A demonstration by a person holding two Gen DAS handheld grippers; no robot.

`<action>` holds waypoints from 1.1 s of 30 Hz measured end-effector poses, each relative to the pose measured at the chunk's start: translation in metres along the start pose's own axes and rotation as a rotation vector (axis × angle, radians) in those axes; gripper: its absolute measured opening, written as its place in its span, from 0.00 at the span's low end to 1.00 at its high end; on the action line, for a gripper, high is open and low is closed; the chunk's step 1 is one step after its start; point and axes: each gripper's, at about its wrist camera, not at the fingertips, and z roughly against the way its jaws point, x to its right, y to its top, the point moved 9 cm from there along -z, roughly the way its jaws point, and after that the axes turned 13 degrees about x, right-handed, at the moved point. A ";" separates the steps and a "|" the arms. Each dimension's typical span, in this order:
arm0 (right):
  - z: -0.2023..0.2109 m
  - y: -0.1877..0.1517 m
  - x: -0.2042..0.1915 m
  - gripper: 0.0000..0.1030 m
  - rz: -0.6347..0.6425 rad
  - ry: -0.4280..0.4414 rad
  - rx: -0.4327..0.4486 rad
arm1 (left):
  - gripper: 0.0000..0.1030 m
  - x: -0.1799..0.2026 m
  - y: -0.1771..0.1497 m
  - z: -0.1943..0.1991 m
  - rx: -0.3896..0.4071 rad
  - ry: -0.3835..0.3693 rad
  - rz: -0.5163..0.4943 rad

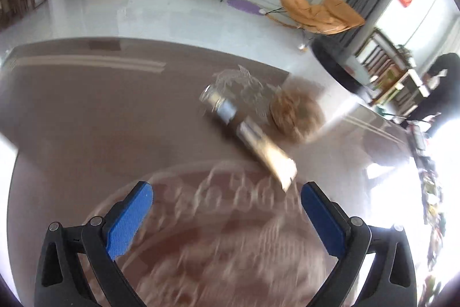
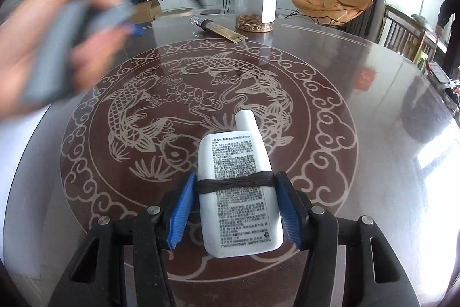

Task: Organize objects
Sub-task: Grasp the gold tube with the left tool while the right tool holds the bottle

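My left tool (image 1: 227,215) hangs open and empty over the table (image 1: 86,111). Ahead of it and a little right lies a slim pump vial in a gold sleeve (image 1: 250,134), with a clear jar (image 1: 296,114) touching or just beside it, both blurred.

My right tool (image 2: 234,209) holds a flat white bottle (image 2: 238,192) across its middle, cap pointing away from me, with a dark hair band (image 2: 234,181) wrapped round it between the pads. I judge the bottle light, stiff plastic and somewhat slippery, so the flat sides at mid-body are the place to grip. The band may add friction.

Only the right view shows the bottle, the jar standing upright far ahead with dried bits at its bottom, and my left hand (image 2: 54,45), blurred, at upper left. The left view alone shows its tool's open pads.
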 end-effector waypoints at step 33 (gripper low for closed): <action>0.021 -0.018 0.002 0.54 -0.024 -0.042 0.003 | 0.25 -0.094 -0.201 0.177 0.111 -0.091 -0.405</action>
